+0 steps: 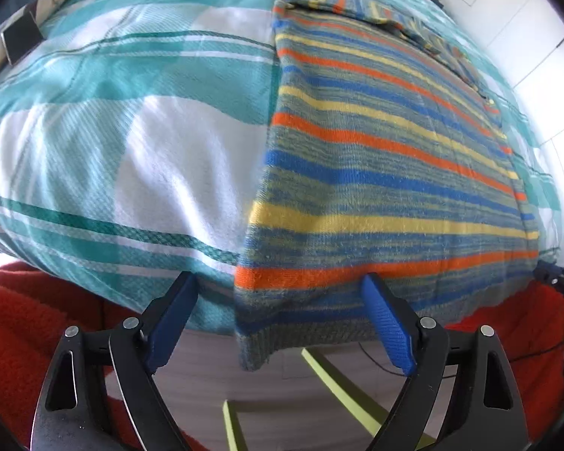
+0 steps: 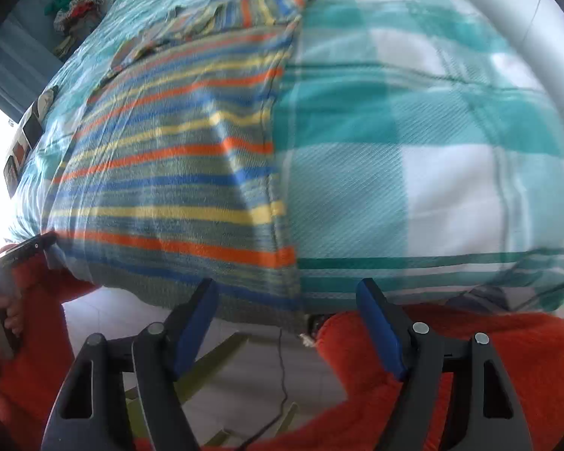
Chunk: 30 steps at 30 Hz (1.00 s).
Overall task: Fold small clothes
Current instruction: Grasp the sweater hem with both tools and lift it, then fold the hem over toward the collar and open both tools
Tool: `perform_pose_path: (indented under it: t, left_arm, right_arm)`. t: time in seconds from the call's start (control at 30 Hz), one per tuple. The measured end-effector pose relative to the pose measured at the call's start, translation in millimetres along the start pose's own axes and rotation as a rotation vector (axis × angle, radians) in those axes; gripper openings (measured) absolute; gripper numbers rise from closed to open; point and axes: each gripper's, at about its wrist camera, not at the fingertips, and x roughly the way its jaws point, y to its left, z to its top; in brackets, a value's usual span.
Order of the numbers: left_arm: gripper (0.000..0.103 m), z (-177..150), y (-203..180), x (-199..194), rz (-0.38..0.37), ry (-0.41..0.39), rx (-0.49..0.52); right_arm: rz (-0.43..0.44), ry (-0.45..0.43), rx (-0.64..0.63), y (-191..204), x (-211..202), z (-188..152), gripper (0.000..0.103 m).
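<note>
Both grippers, left (image 1: 278, 282) and right (image 2: 285, 287), gape wide and empty above the striped sweater's (image 1: 387, 173) hem

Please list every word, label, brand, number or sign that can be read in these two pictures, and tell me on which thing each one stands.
None: no readable text shows in either view.
The striped sweater carries only stripes, no label in sight.
The checked blanket has only its pattern.
The small dark cards at the far edge of the blanket are too small and blurred to read.
The pile of clothes in the background is too far away to tell.
</note>
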Motion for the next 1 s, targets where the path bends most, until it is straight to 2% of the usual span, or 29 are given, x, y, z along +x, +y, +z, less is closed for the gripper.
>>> perform_pose_path:
  t: [0.03,0.07,0.1,0.13,0.23,0.33,0.4,0.5,0.6,0.7,0.87,1.0]
  left_arm:
    - [0.077,-2,-3,3,-0.009,0.019,0.012]
    - [0.05,-4,-6,4,-0.02,0.039,0.027]
    - [0.028,-5,-8,5,-0.026,0.053,0.036]
    - [0.007,-5,-8,5,-0.035,0.067,0.042]
    - [0.005,-5,-10,-11,-0.09,0.051,0.029]
    - [0.005,8,-3,-36,-0.224,0.016,-0.045]
    - [0.005,31,0,-51,-0.305,-0.024,-0.082]
    - [0.005,87,-2,-60,-0.364,-0.091,-0.089]
    - [0.005,156,-7,-49,-0.344,-0.146,-0.07]
    - [0.005,222,-3,-28,-0.345,-0.164,-0.106]
    - [0.005,296,3,7,-0.298,-0.159,-0.132]
    - [0.005,329,0,41,-0.259,-0.118,-0.122]
  right_arm:
    - [0.021,0.056,-0.005,1,13,1,0.06]
    - [0.039,0.097,-0.014,2,22,1,0.045]
    - [0.063,0.115,-0.023,3,24,1,0.013]
    - [0.093,0.109,-0.021,3,21,2,0.006]
    - [0.171,0.053,0.019,-4,-3,7,0.006]
    - [0.308,-0.026,0.097,-14,-30,18,0.006]
    - [0.398,-0.086,0.139,-19,-44,35,0.006]
    - [0.442,-0.173,0.169,-23,-53,75,0.006]
    - [0.415,-0.267,0.191,-24,-55,131,0.006]
    - [0.384,-0.332,0.218,-28,-48,191,0.006]
    - [0.376,-0.315,0.256,-50,-22,280,0.006]
    - [0.376,-0.257,0.29,-63,5,323,0.006]
